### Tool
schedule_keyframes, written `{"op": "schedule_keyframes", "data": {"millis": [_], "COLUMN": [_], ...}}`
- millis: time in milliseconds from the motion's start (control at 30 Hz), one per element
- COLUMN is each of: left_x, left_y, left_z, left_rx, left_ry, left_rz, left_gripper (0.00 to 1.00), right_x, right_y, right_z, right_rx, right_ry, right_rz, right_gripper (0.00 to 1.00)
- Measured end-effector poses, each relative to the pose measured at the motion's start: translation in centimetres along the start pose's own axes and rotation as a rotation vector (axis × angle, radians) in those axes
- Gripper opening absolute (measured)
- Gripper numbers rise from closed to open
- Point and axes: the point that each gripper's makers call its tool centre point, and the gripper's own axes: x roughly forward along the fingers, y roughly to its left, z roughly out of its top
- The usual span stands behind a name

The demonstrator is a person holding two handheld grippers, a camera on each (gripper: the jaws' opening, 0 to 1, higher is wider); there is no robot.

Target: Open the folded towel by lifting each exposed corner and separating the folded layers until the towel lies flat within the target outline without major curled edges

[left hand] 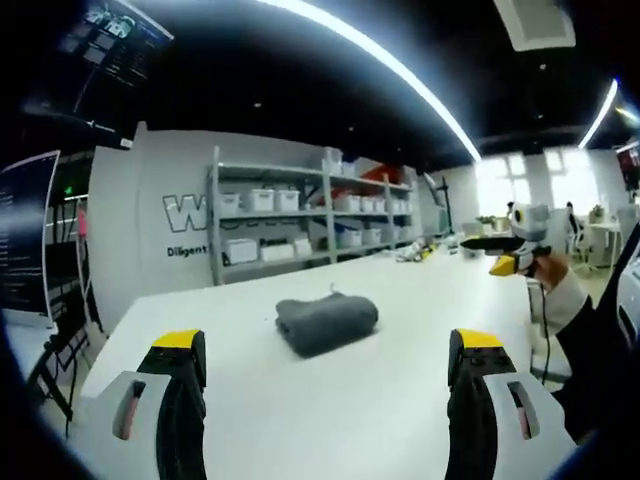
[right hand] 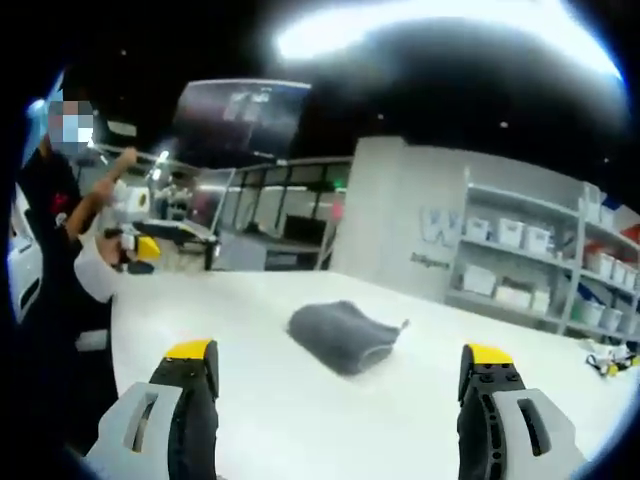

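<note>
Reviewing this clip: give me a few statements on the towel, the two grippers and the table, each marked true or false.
1. The grey towel lies folded on the white table. True.
2. The left gripper is clamped on a towel corner. False: its jaws stand wide apart, short of the towel.
3. The right gripper is open and holds nothing. True.
4. The towel is spread flat. False: it is still a thick folded bundle.
5. Shelves with white bins stand behind the table. True.
</note>
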Motion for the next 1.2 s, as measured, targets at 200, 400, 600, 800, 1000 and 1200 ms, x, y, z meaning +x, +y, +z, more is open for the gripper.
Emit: {"op": "schedule_keyframes", "data": {"millis": [200, 400, 600, 800, 1000, 1200], "left_x": [0.0, 0.3, 0.3, 0.7, 1.2, 1.0], "left_y": [-0.4, -1.0, -1.1, -0.5, -0.8, -0.3], "left_z": [0.2, 0.0, 0.1, -0.1, -0.8, -0.7], "left_rx": [0.007, 0.015, 0.011, -0.002, 0.006, 0.01], "left_ry": [-0.005, 0.004, -0.002, -0.008, 0.024, 0.021], "left_rz": [-0.002, -0.013, -0.015, -0.01, -0.019, -0.006], "left_gripper": [0.99, 0.99, 0.99, 0.99, 0.99, 0.99], "right_x": [-0.2, -0.7, -1.5, -1.7, -1.4, -1.3], "right_y": [-0.1, -0.8, -1.4, -1.8, -1.9, -1.8], "right_z": [-0.2, -0.3, 0.0, 0.3, 0.0, -0.3], "right_rx": [-0.007, -0.006, -0.008, -0.014, -0.016, -0.039], "right_ry": [0.007, 0.009, 0.001, -0.003, 0.002, 0.024], "right_rz": [-0.003, -0.02, -0.038, -0.038, -0.034, -0.034], "right_gripper": [1.0, 1.0, 1.0, 1.0, 1.0, 1.0]}}
